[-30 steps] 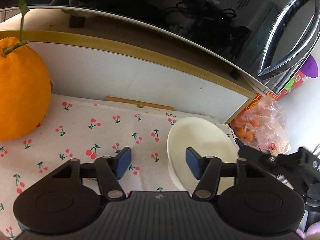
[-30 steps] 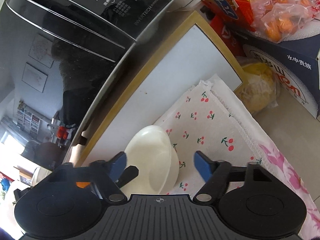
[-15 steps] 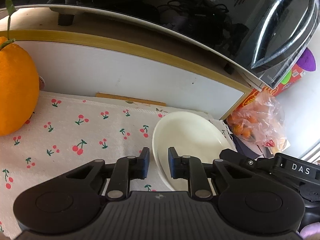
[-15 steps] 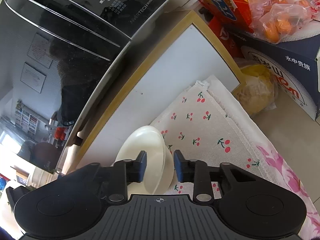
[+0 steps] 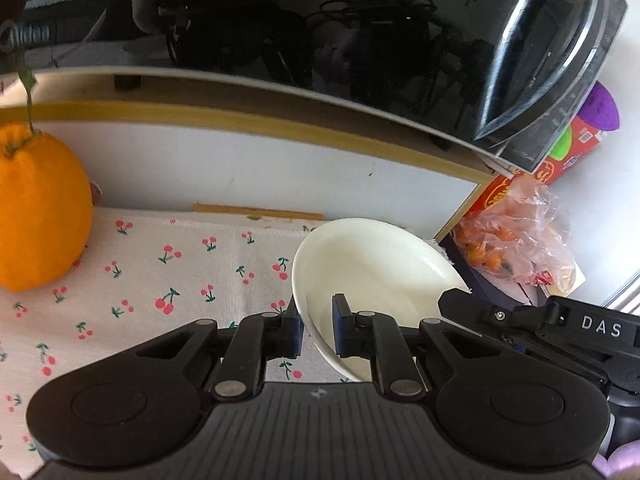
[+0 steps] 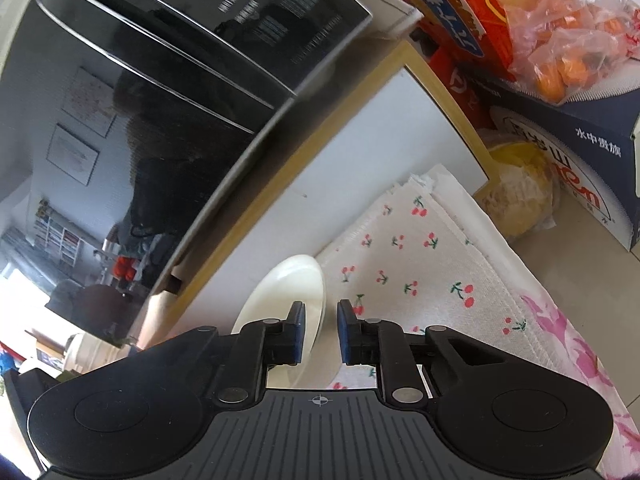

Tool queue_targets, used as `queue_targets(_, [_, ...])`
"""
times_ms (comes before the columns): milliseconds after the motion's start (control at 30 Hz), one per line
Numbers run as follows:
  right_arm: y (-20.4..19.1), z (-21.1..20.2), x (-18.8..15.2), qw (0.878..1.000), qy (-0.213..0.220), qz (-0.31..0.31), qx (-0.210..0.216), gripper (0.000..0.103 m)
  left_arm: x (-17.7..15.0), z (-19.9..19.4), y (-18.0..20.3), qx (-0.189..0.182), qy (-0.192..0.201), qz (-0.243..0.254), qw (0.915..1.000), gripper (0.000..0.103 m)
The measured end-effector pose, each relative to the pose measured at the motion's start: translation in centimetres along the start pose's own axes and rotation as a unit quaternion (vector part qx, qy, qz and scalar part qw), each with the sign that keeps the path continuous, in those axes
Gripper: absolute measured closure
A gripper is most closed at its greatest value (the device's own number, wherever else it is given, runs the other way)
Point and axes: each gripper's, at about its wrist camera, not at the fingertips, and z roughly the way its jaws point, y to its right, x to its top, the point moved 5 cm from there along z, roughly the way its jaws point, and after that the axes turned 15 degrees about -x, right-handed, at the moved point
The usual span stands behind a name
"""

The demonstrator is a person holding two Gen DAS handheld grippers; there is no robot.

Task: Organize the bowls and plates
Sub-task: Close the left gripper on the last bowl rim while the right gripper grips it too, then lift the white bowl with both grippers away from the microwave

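Observation:
A white bowl [image 5: 372, 268] is held tilted above the cherry-print cloth [image 5: 160, 272]. My left gripper [image 5: 318, 330] is shut on its near left rim. My right gripper [image 6: 320, 332] is shut on the opposite rim of the same bowl [image 6: 288, 292], and its black body shows at the right of the left wrist view [image 5: 560, 332]. The bowl's underside is hidden.
A large orange fruit [image 5: 36, 212] sits on the cloth at the left. A black microwave [image 5: 280, 20] stands on a white shelf behind. A bag of oranges [image 5: 516, 236] and printed boxes [image 6: 568, 152] lie to the right.
Both grippers went from open to shut on the bowl's rims, and the bowl has lifted and tilted off the cloth.

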Motion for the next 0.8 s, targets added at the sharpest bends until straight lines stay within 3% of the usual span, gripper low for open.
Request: queue_targets(800, [-3.2,-11.8,-1.0,1.0,0.022,-0.014,-0.008,0.086,-1.5,-8.5,7.3,0.0,0.003,0.021,0.9998,0.089])
